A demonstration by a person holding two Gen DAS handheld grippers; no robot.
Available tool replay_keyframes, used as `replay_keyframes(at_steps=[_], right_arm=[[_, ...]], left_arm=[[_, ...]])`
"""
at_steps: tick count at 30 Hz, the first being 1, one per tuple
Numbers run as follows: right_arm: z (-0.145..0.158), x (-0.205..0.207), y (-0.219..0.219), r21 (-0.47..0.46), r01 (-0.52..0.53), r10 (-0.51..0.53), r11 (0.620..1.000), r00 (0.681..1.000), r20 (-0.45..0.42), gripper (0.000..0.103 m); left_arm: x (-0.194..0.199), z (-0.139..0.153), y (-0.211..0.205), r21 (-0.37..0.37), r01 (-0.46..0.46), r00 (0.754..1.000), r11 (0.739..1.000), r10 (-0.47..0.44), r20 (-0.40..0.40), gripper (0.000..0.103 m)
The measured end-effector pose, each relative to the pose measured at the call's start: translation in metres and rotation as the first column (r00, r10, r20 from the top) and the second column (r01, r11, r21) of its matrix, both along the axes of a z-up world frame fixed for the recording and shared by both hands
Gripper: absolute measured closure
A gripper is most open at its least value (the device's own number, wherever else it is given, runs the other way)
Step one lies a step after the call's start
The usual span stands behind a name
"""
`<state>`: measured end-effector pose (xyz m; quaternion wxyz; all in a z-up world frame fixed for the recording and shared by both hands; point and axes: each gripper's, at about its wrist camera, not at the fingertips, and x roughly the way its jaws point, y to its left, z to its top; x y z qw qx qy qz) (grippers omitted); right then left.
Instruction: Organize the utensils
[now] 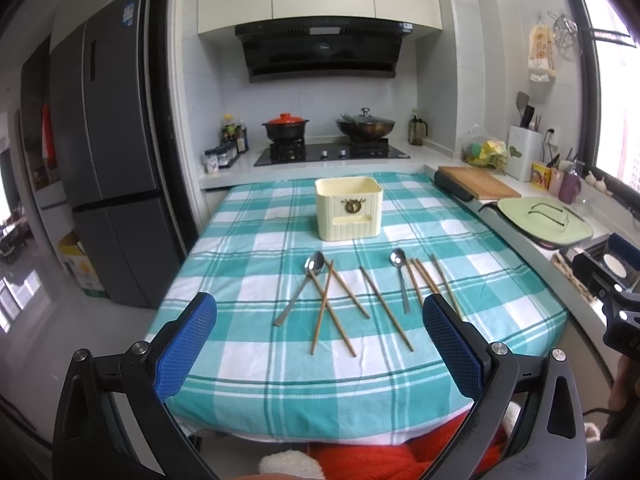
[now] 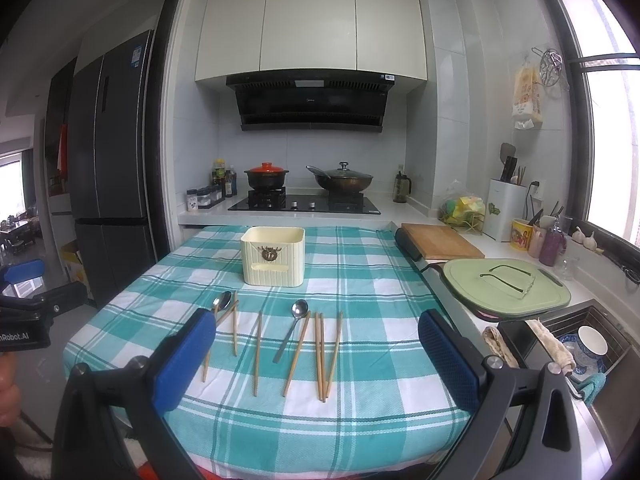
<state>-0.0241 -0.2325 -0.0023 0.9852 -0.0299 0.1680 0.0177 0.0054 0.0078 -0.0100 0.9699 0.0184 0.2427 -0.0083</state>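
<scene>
Checked cloth covers the bench (image 1: 248,240), where two spoons (image 1: 400,276) and loose chopsticks (image 1: 384,308) lie before an empty cream holder (image 1: 348,208); nothing looks sorted yet. Left gripper (image 1: 320,344) and right gripper (image 2: 316,360) hover, jaws spread wide, empty. Left gripper's housing reads "nRobot.AI".

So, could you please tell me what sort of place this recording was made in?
A home kitchen, most likely: a gas hob with a range hood above it, a tall fridge and a checked-cloth table with spoons and chopsticks.
</scene>
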Motion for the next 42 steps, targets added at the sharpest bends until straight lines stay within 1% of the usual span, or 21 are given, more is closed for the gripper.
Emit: replay_keyframes(at_steps=[17,26,29,32,34,39,42], right_arm=[[-0.003,0.004,-0.001,0.001,-0.001,0.001,1.000,1.000,-0.005,0.000],[-0.004,0.003,-0.001,0.002,-0.001,0.001,1.000,1.000,-0.010,0.000],[-0.004,0.004,-0.001,0.000,-0.003,0.003,1.000,1.000,-0.015,0.000],[-0.004,0.003,-0.001,-0.009,-0.005,0.005,1.000,1.000,-0.009,0.000],[-0.005,0.004,-0.001,-0.013,-0.005,0.005,1.000,1.000,-0.012,0.000],[-0.008,0.011,-0.003,-0.009,-0.003,0.003,1.000,1.000,-0.023,0.000],[-0.009,0.013,-0.004,-0.008,0.000,0.000,1.000,1.000,-0.021,0.000]], left_arm=[[0.003,0.001,-0.005,0.005,-0.001,1.000,1.000,0.001,-0.011,0.001],[0.010,-0.004,-0.003,-0.013,-0.011,0.999,1.000,0.010,-0.041,0.001],[0.010,-0.004,-0.003,-0.015,-0.011,1.000,1.000,0.010,-0.030,0.000],[0.010,-0.004,0.000,-0.031,0.006,1.000,0.999,-0.006,-0.021,0.000],[0.010,-0.005,0.000,-0.039,0.050,0.999,0.998,-0.050,-0.005,0.000],[0.017,-0.012,-0.009,0.001,0.083,0.996,0.997,-0.083,-0.012,0.000],[0.022,-0.017,-0.009,-0.006,0.092,0.995,0.996,-0.093,-0.025,0.000]])
